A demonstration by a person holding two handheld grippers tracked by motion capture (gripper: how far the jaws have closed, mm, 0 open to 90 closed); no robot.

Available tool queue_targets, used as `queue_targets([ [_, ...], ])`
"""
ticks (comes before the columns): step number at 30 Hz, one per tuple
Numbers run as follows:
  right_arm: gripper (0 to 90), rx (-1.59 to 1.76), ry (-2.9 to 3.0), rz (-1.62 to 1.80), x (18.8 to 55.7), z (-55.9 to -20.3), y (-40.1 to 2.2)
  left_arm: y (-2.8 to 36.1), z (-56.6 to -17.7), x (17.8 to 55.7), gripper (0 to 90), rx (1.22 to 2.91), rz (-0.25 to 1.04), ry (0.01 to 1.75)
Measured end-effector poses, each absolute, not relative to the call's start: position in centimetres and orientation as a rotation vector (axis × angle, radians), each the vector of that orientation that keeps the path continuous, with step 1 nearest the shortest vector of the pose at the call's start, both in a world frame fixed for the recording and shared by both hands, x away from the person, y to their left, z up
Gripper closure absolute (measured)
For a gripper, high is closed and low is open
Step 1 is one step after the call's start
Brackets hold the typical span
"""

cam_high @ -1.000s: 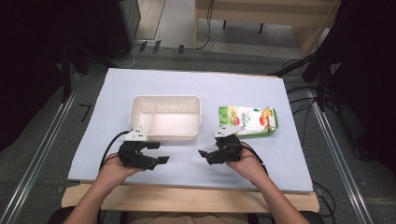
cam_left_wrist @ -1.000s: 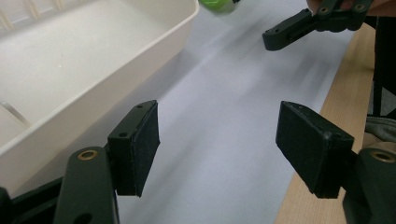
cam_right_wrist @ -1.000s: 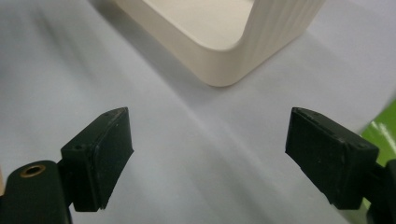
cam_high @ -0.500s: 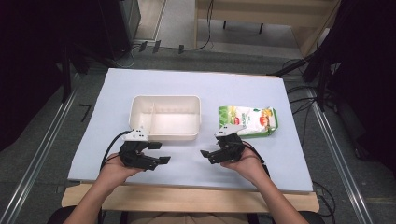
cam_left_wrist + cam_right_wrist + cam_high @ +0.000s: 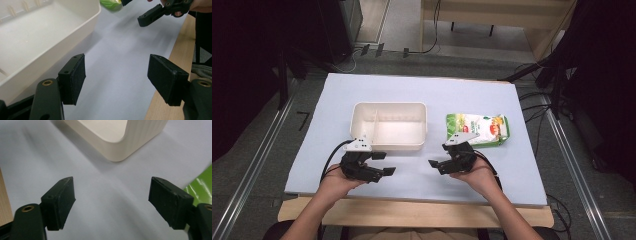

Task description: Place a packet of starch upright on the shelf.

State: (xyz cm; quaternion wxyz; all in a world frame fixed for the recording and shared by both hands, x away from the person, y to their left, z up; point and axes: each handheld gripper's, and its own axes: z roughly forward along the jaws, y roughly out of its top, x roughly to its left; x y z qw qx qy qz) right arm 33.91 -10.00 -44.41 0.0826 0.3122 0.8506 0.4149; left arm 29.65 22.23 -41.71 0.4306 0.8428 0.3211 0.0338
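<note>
Grippers both idle near the front edge of the mat (image 5: 412, 90) — we hold the left gripper (image 5: 384, 164) and right gripper (image 5: 435, 164) low, facing each other, neither touching anything. Left jaws stand wide apart with bare mat between them in the left gripper view (image 5: 116, 77); right jaws equally spread in the right gripper view (image 5: 111, 200). Nothing clamped on either side.

Pouch (image 5: 478, 129) lies flat on the mat, just right of the tray (image 5: 389, 146), apart from it, and just beyond the right gripper. Our read: that hand is parked next to it because it's the natural one to make the pick, and the spread jaws are ready for a flat pack.

Tray sits centre, open side up, a divider inside — likely the drop target, so having it between both hands keeps the carry short. Its near corner shows in the right gripper view (image 5: 120, 147).

Pouch orientation: long axis runs left–right across the table, roughly parallel to the tray's long side. Green end points toward the tray, orange-printed end away to the right. Which end is the top seal — can't tell at this resolution.
</note>
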Motion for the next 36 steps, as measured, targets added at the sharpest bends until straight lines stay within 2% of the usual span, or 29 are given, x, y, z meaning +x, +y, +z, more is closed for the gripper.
queue_targets([
  [7, 32.0, 0.905, 2.529, 1.235, 33.6, -43.8, -10.4, 22.3, -41.7, 29.7, 31.4, 2.104, 0.093, 0.806],
  [36, 35.2, 0.891, 2.531, 1.237, 33.5, -43.4, -11.1, 22.3, -41.7, 29.7, 31.3, 2.104, 0.080, 0.799],
])
